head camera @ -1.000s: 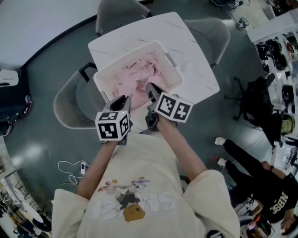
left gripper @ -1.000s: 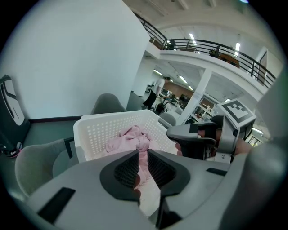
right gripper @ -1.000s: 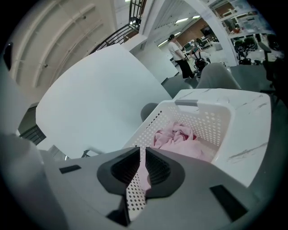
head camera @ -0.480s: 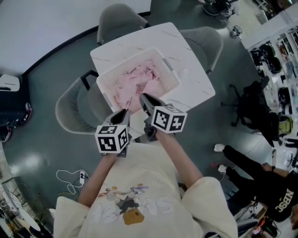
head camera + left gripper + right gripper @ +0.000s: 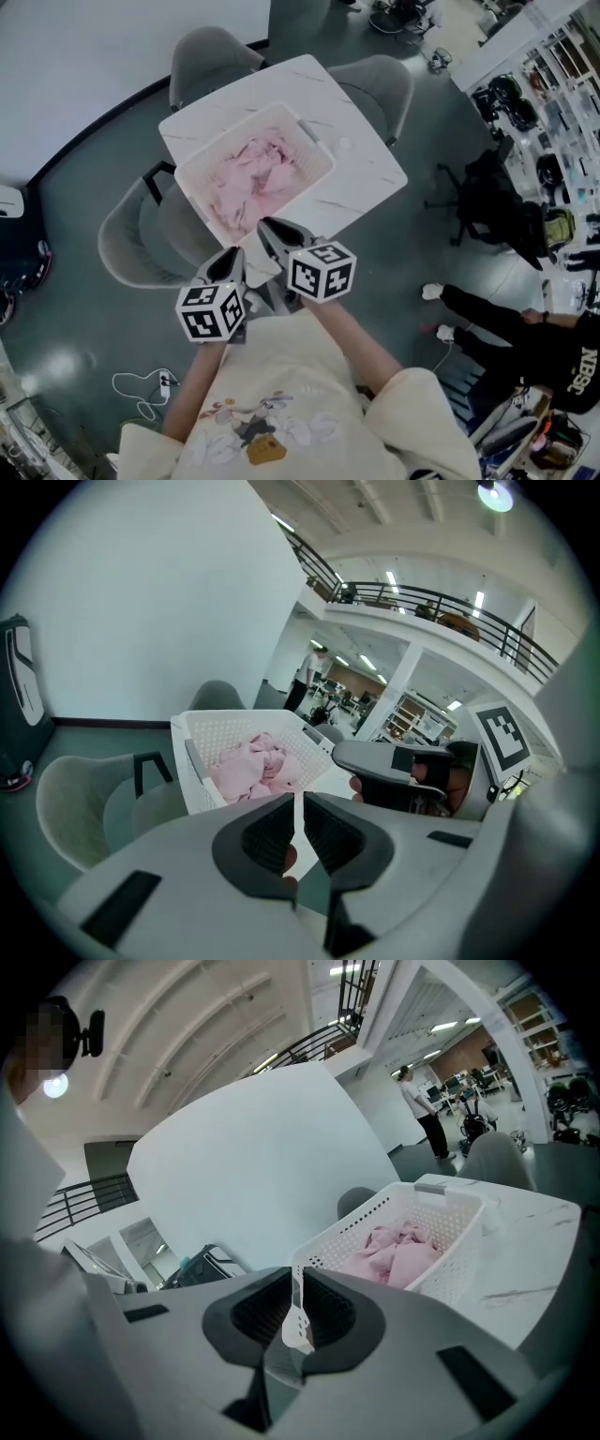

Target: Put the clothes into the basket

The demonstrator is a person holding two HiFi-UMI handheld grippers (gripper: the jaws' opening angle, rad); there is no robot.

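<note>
Head view first: the white table [image 5: 366, 155] sits upper centre, and on it the white basket [image 5: 315, 142] holds the pink clothes [image 5: 251, 173]. Just below it, mid-frame, the left gripper [image 5: 232, 259] and right gripper [image 5: 271, 229] hover side by side, both pointing at the basket's near edge, clear of the pile.

Over to the left gripper view: the jaws at bottom centre are closing to a hairline slit with nothing between them. The basket [image 5: 217, 731] stands centre-left, the clothes [image 5: 251, 766] heaped inside it.

Right gripper view now: the jaws are pressed together at bottom centre and carry nothing, with only the basket's corner showing through the slit. The basket [image 5: 375, 1227] is right of centre, with the clothes [image 5: 398, 1252] inside.
</note>
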